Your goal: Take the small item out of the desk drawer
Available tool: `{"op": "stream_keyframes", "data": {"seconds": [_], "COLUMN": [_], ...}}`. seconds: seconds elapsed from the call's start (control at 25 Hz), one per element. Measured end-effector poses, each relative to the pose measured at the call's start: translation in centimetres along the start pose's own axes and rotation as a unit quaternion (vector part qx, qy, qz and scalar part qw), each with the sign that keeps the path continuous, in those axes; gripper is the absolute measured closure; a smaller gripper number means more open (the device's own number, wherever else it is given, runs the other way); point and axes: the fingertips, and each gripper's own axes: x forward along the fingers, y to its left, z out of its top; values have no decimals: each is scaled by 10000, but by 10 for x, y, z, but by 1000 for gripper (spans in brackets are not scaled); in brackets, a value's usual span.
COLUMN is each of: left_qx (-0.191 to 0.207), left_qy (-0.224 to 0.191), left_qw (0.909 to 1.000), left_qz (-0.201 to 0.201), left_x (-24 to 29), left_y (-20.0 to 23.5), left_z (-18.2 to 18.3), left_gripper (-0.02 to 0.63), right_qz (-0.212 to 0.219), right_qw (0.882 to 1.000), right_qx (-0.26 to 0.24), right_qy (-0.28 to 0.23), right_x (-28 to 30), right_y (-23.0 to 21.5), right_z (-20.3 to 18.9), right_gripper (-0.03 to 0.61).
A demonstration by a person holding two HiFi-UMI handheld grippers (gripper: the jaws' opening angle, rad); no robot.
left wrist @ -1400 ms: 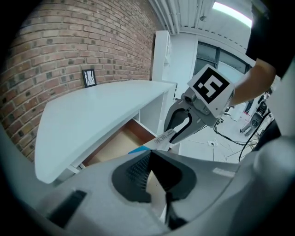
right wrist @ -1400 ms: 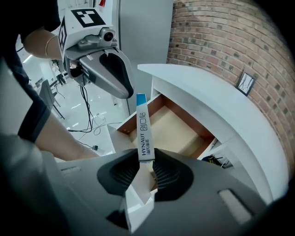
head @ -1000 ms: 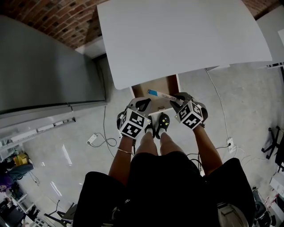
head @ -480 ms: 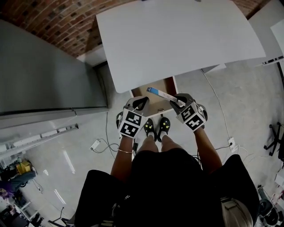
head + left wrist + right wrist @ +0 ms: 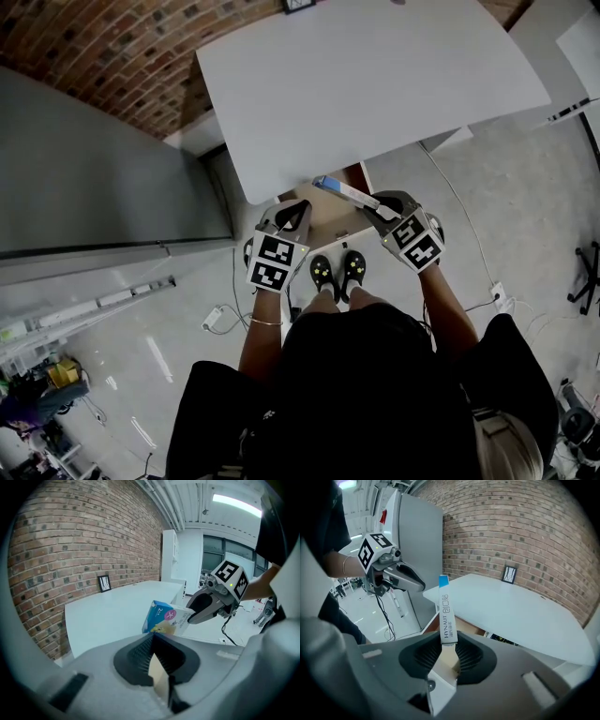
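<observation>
A flat blue-and-white box (image 5: 343,192) is held edge-on between the jaws of my right gripper (image 5: 382,210), just above the open wooden drawer (image 5: 323,214) at the front edge of the white desk (image 5: 375,84). The right gripper view shows the box (image 5: 446,616) sticking up out of the right gripper (image 5: 447,641). My left gripper (image 5: 292,210) hangs beside the drawer's left side, shut, with nothing seen in it. From the left gripper view, the left gripper (image 5: 152,641) points toward the box (image 5: 164,618) and the right gripper (image 5: 201,609).
A tall grey cabinet (image 5: 94,169) stands left of the desk against a brick wall (image 5: 122,47). A small framed picture (image 5: 104,582) stands at the desk's back. The person's shoes (image 5: 337,272) are below the drawer; cables (image 5: 220,314) lie on the floor.
Both grippers have risen toward the desk's front edge. The box has come up with the right gripper, above the drawer.
</observation>
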Motion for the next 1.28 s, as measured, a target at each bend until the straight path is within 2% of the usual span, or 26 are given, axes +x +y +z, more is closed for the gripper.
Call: {"op": "stream_keyframes", "data": {"seconds": [0.4, 1.28], "left_qx": [-103, 40], "left_qy": [-463, -1217], "left_qw": [9989, 9924], "left_qz": [55, 156], "left_x": [-20, -58], "left_y": [3, 22], "left_z": [32, 83], "left_gripper": [617, 617], "right_qz": [-39, -198], "right_qw": [9987, 9903], "right_qx": [134, 385], "right_qy": [-497, -1322], "right_x": [-24, -72], "right_y": [-2, -6], "right_z": [34, 88], "right_gripper": [477, 477]}}
